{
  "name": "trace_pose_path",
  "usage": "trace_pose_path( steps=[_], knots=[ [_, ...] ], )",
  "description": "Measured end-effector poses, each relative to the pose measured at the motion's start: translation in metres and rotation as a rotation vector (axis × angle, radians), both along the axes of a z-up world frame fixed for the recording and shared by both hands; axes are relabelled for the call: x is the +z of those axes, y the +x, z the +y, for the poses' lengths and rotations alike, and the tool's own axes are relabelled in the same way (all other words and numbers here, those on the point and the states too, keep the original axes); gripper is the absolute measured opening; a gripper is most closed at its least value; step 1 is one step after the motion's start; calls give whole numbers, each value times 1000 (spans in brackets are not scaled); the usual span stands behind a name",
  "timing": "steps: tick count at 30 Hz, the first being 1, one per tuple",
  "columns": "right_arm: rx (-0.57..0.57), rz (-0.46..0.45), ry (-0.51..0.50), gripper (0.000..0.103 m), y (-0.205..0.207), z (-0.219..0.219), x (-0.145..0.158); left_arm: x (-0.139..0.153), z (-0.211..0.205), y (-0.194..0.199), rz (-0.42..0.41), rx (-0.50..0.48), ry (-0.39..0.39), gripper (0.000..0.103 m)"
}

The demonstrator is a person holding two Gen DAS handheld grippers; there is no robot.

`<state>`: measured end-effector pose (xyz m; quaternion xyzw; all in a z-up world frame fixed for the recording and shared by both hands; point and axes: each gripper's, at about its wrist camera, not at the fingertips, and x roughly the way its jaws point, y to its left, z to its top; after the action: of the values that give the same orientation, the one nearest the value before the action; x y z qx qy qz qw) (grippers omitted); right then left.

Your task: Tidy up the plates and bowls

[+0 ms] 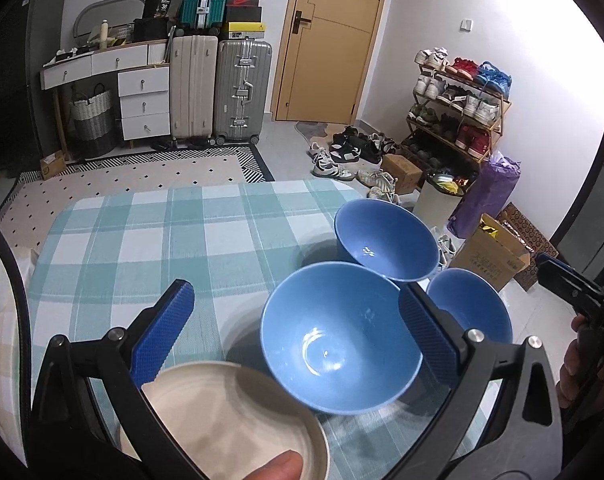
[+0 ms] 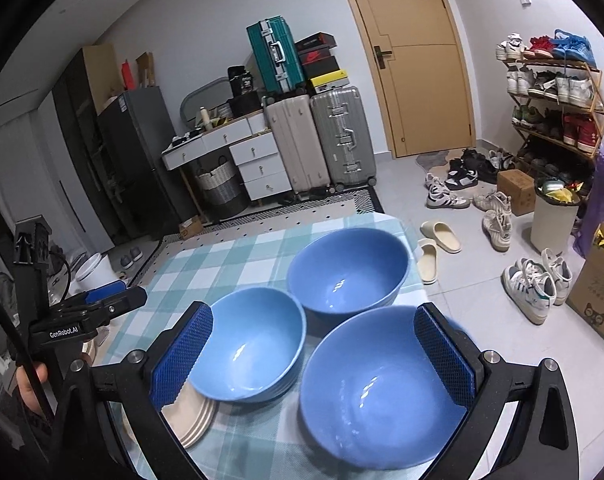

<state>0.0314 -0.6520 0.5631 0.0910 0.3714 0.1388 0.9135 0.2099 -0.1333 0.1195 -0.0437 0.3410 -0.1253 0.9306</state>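
Three blue bowls stand close together on the checked tablecloth point(image 1: 142, 240). The middle bowl point(image 1: 337, 340) point(image 2: 254, 344) overlaps a stack of beige plates point(image 1: 230, 420) point(image 2: 190, 416) at the near left. Behind it is the far bowl point(image 1: 385, 240) point(image 2: 345, 272), and to its right the third bowl point(image 1: 465, 308) point(image 2: 381, 388). My left gripper point(image 1: 298, 326) is open, its fingers either side of the middle bowl and empty. My right gripper point(image 2: 313, 356) is open over the gap between the middle and third bowls, gripping nothing.
A thumb point(image 1: 274, 468) rests at the plate's near edge. The table's right edge drops to a tiled floor with slippers point(image 2: 437, 240), sneakers, a bin point(image 2: 553, 216) and a cardboard box point(image 2: 597, 284). Suitcases point(image 2: 321, 140) and a drawer unit line the back wall.
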Motion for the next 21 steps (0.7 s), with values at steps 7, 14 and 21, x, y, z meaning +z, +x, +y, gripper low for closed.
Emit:
trace_pose_path(
  steps=[7, 14, 21],
  knots=[
    [-20, 23, -16, 103, 21, -6, -4, -4, -11, 34, 26, -12, 3, 102],
    [-31, 42, -15, 103, 42, -15, -9, -13, -22, 61, 52, -20, 10, 102],
    [-45, 70, -18, 103, 64, -24, -16, -23, -33, 87, 82, -27, 20, 102]
  ],
)
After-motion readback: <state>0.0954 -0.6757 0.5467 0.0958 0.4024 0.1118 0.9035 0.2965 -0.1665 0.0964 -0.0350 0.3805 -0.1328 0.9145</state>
